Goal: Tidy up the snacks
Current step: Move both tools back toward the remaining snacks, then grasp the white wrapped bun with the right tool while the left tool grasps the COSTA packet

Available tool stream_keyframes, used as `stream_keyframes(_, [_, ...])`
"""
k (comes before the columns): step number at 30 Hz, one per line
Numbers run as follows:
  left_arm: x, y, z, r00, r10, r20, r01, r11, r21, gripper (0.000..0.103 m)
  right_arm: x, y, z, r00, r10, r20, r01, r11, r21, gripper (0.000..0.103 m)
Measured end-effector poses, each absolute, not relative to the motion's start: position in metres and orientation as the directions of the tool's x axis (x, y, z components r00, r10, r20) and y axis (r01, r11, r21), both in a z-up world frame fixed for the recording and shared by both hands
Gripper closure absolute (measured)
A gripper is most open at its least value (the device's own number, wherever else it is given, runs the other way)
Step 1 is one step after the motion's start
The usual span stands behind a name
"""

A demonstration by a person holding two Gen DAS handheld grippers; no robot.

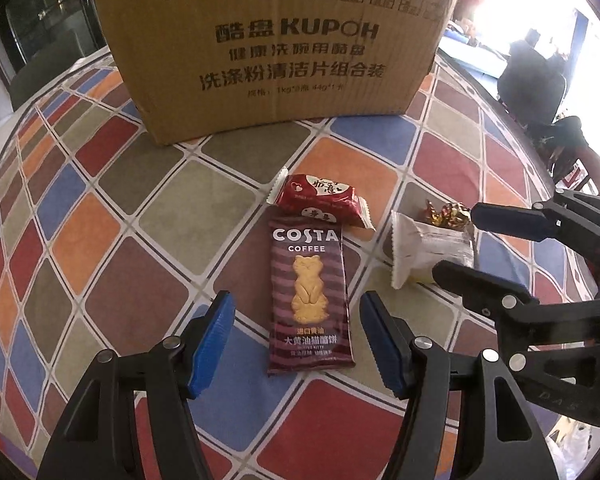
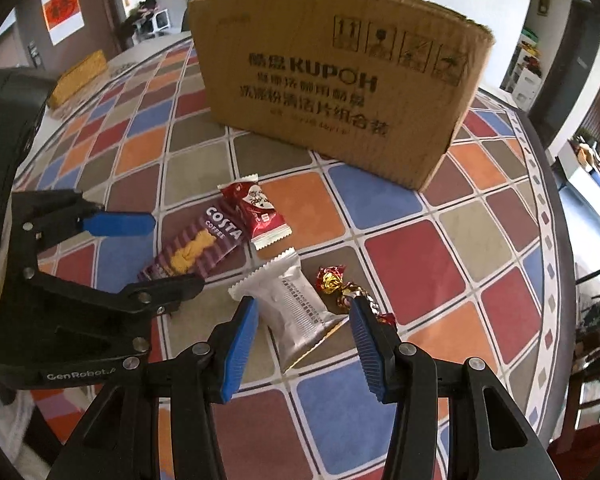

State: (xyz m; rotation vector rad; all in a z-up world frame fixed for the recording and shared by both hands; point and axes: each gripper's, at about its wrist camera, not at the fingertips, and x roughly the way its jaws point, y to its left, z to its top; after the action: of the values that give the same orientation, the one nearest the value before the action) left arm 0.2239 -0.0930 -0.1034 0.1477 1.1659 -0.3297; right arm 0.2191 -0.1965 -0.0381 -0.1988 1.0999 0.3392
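A brown Costa biscuit packet (image 1: 309,296) lies on the checked tablecloth, with a red snack packet (image 1: 320,199) at its far end. My left gripper (image 1: 296,320) is open, its blue pads on either side of the Costa packet's near half. A white-silver packet (image 2: 292,312) lies between the open pads of my right gripper (image 2: 303,320). Gold and red foil candies (image 2: 334,280) lie just right of it. The Costa packet (image 2: 198,248) and red packet (image 2: 256,210) also show in the right wrist view. My right gripper (image 1: 456,240) also shows in the left wrist view.
A large cardboard box (image 1: 276,44) stands at the back of the round table (image 2: 532,184), also in the right wrist view (image 2: 340,80). A yellow object (image 2: 78,76) lies far left. Chairs and room clutter lie beyond the table edge.
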Motion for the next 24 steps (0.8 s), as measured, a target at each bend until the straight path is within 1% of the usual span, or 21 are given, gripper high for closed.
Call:
stream_keyframes(5, [0.229,-0.094,-0.108,0.352,-0.167,-0.921,0.325,0.944,-0.047,0.039,0.225,-0.194,-0.045,0.383,0.167,-0.909,-0.390,0.921,0.004,0.054])
stream_keyframes(12, [0.230,-0.096,-0.113,0.366,-0.144,-0.919,0.323,0.946,-0.019,0.046,0.230,-0.189,-0.058,0.331,0.190,-0.924,-0.410,0.911,0.041,0.054])
stream_keyframes(13, [0.230,-0.095,-0.112,0.369,-0.143,-0.919,0.322,0.946,-0.018,0.047,0.231,-0.189,-0.060,0.323,0.195,-0.926,-0.403,0.914,0.051,0.054])
stream_keyframes(15, [0.229,-0.094,-0.111,0.377,-0.150,-0.914,0.327,0.945,-0.020,0.059,0.232,-0.190,-0.063,0.318,0.201,-0.926,-0.387,0.919,0.066,0.055])
stream_keyframes(16, [0.228,-0.094,-0.111,0.382,-0.150,-0.912,0.327,0.945,-0.019,0.059,0.231,-0.191,-0.064,0.321,0.208,-0.924,-0.377,0.923,0.077,0.055])
stream_keyframes(19, [0.225,-0.094,-0.111,0.400,-0.149,-0.904,0.334,0.942,-0.007,0.064,0.228,-0.190,-0.062,0.340,0.215,-0.916,-0.360,0.929,0.084,0.058])
stream_keyframes(24, [0.220,-0.089,-0.109,0.388,-0.165,-0.907,0.322,0.946,-0.034,0.066,0.220,-0.189,-0.057,0.377,0.219,-0.900,-0.318,0.943,0.097,0.061])
